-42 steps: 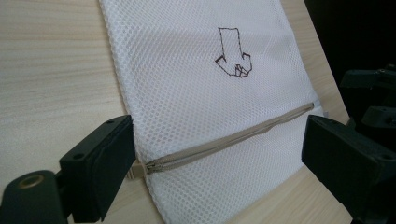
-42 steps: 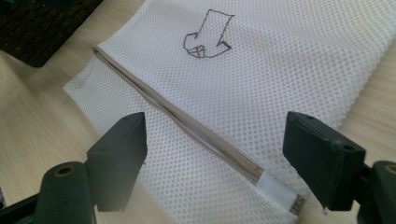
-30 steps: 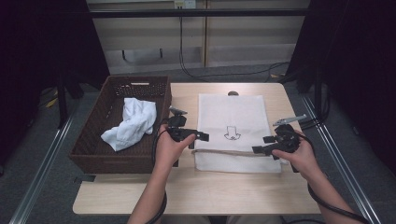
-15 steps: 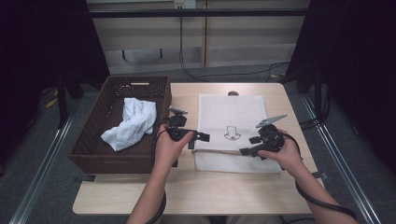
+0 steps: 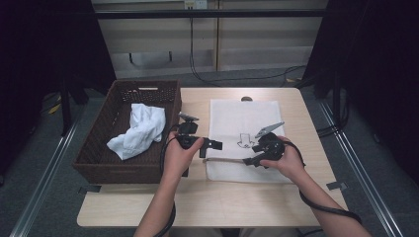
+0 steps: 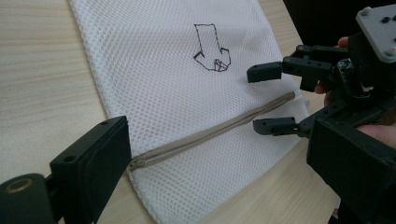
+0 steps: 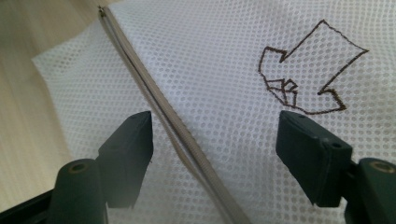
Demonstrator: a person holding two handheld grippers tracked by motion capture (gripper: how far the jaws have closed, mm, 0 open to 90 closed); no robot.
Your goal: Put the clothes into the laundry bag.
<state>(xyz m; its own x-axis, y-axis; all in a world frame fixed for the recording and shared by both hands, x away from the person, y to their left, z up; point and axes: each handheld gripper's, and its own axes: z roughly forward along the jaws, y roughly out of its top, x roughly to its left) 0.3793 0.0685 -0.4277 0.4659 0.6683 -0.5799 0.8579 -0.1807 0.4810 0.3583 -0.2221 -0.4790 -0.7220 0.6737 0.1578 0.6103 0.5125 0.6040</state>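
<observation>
- The wooden table (image 5: pixel 148 197) has a white mesh bag (image 5: pixel 242 113) lying flat in the middle of the high view, a little right of centre.
- A grey zipper (image 5: pixel 225 160) runs along the near part of the bag. Its long line goes left to right across the picture.
- The right gripper (image 5: pixel 253 160) sits at the lower middle of the high view, right over the zipper. Its two black jaws are spread apart and hold nothing.
- In the right gripper view the zipper (image 7: pixel 177 126) runs up from the bottom middle to the upper left, passing between the two jaws. One jaw is on each side of it.
- The left gripper (image 5: pixel 213 146) is just left of the bag's edge, near the left end of the zipper. Its jaws are spread too, and empty.
- In the left gripper view the zipper end (image 6: pixel 137 162) lies just beside the lower left jaw.
- I think the right gripper is the nearer one to grab the zipper, since the zipper already lies inside its gap.
- A drawn arrow (image 5: pixel 243 140) sits on the bag just past the zipper.
- Farther left, a brown basket (image 5: pixel 94 163) holds a white cloth (image 5: pixel 141 128).
</observation>
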